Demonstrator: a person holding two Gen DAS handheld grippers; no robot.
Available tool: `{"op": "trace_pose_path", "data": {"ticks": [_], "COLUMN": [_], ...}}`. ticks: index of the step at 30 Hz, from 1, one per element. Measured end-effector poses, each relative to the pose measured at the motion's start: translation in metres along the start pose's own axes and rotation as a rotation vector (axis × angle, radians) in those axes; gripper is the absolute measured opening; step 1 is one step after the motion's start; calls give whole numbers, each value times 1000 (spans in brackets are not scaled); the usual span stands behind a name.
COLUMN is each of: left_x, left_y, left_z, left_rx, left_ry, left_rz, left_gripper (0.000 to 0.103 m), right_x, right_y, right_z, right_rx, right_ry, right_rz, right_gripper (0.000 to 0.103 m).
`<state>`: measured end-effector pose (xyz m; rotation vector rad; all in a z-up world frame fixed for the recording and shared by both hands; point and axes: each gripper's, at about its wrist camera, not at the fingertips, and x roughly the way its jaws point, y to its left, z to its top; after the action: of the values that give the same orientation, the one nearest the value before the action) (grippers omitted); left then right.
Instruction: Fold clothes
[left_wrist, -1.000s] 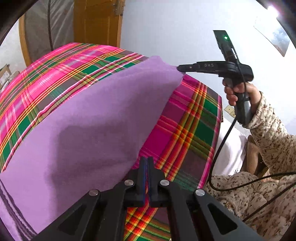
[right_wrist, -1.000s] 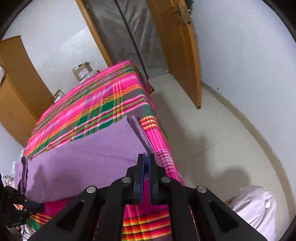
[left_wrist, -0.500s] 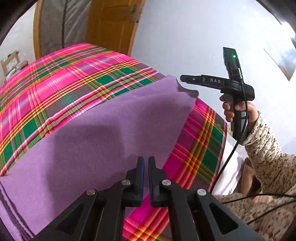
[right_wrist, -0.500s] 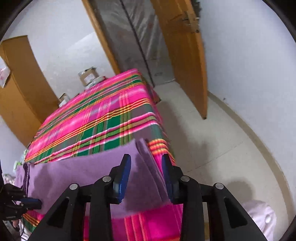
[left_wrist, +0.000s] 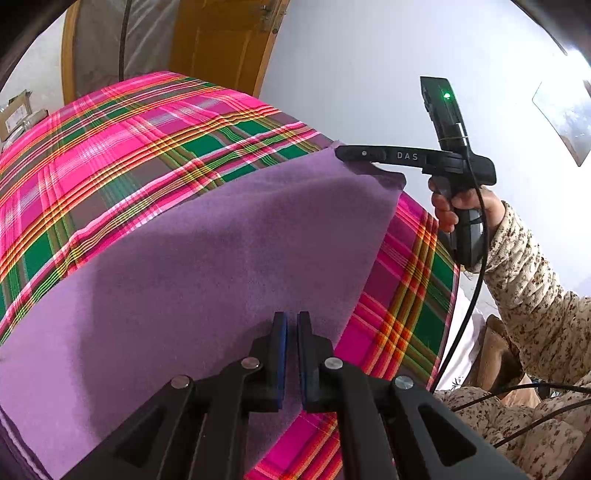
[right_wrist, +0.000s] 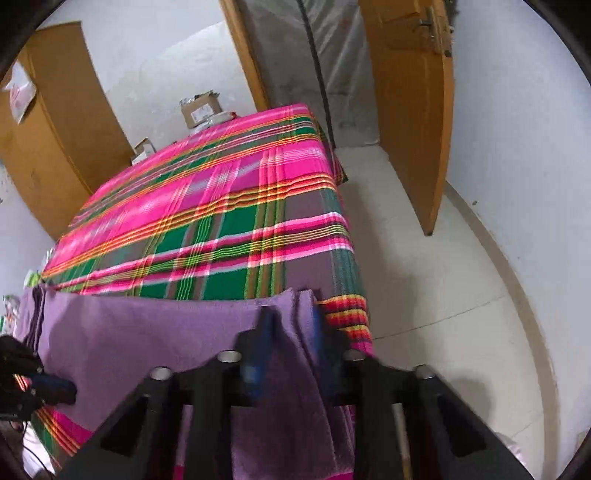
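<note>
Left wrist: "DAS" on right gripper (left_wrist: 354, 153); jaws prob. apart.

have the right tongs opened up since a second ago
Yes. The right tongs were shut on the corner of the purple cloth a second ago; now their fingers stand apart either side of that corner, against the plaid cover.
</note>
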<state>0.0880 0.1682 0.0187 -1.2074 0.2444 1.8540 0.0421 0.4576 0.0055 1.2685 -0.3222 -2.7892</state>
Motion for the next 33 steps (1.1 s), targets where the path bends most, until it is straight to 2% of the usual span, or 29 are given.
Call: {"op": "trace_pose_path", "data": {"ticks": [8,12,15,19,23,27,30,33], "left_x": [0,-1,-2,-3,-1,5,15,27], "left_y": [0,-2,-4,-5,-8,-15,-21,-26], "left_z": [-2,-2,1,7,19,32,38,39], "left_rx": [2,8,11,4,-5,-16,-1,-2], "left_ry": [-4,2,4,-2,-13,-10,8,34], "left_rz": [-7,-6,7,9,-6,-31,-44,-51], "left_gripper": [6,8,10,14,15,16,16,16], "right_x": [2,4,-11,-32,-50,-53,-55,-57], "right_y": [1,0,-7,-15,-21,-26,-28,-22], "right_z": [3,4,-5,-15,-35,-51,-57,-60], "right_rx": [8,12,63,132,205,284,339,338], "right_ry": [-12,-2,-23,-51,-69,-68,-83,-85], "right_rz": [-45,-56,-42,-23,-2,-18,-14,-44], "right_gripper": [11,15,26,32,33,34,35,35]}}
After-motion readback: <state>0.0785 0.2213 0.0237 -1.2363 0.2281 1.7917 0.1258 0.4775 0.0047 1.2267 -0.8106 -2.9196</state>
